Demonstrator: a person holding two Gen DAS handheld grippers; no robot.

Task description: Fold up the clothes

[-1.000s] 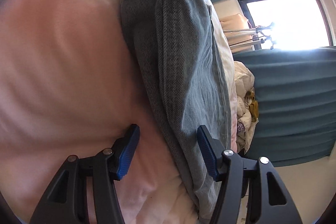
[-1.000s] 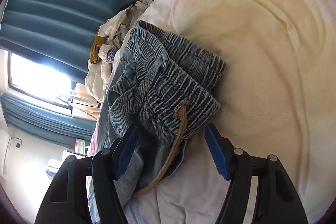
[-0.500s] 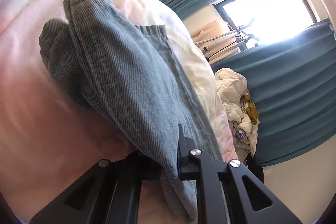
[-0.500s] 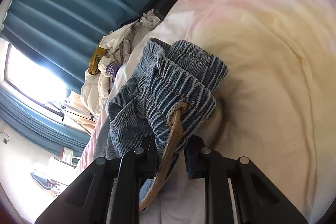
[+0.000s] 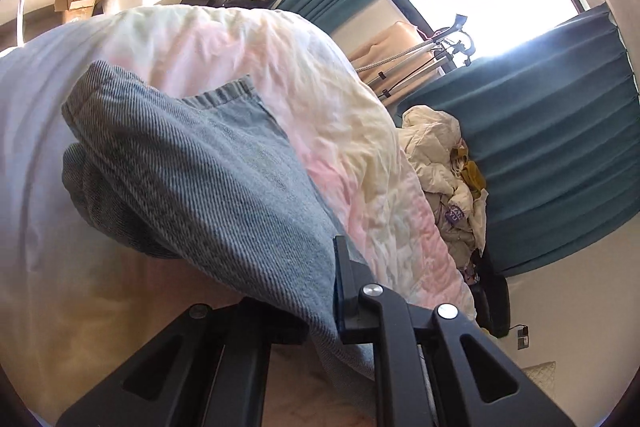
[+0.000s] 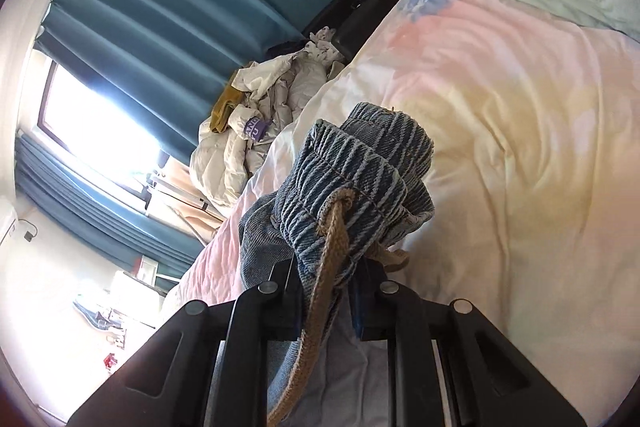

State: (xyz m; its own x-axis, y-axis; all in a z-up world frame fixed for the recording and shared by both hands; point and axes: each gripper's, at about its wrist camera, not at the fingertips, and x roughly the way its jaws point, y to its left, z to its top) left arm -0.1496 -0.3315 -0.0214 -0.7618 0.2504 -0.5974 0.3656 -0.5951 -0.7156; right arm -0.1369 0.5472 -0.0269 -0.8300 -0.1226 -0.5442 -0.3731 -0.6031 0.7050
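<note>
**Both ends of the jeans pinched and raised off the bed**

Your left gripper [image 5: 320, 311] is pinching the leg end of the jeans [image 5: 192, 179]; the denim drapes forward from between its fingers and sags down onto the quilt [image 5: 328, 115] ahead. Your right gripper [image 6: 324, 303] is pressed together on the gathered elastic waistband [image 6: 360, 179], which bunches just above its fingers, with the drawstring [image 6: 320, 291] trailing back under the camera.

To do this fold well, I judge you should keep both ends level and taut so the cloth hangs straight, then bring one end over the other and lay it flat before letting go. Watch that the drawstring does not end up caught inside the fold.

Count: one pair of jeans, one drawstring, two grippers, one quilt, and one heap of pale laundry [image 5: 444, 163] beyond the bed's far edge, beside the teal curtains [image 5: 552, 147].
</note>
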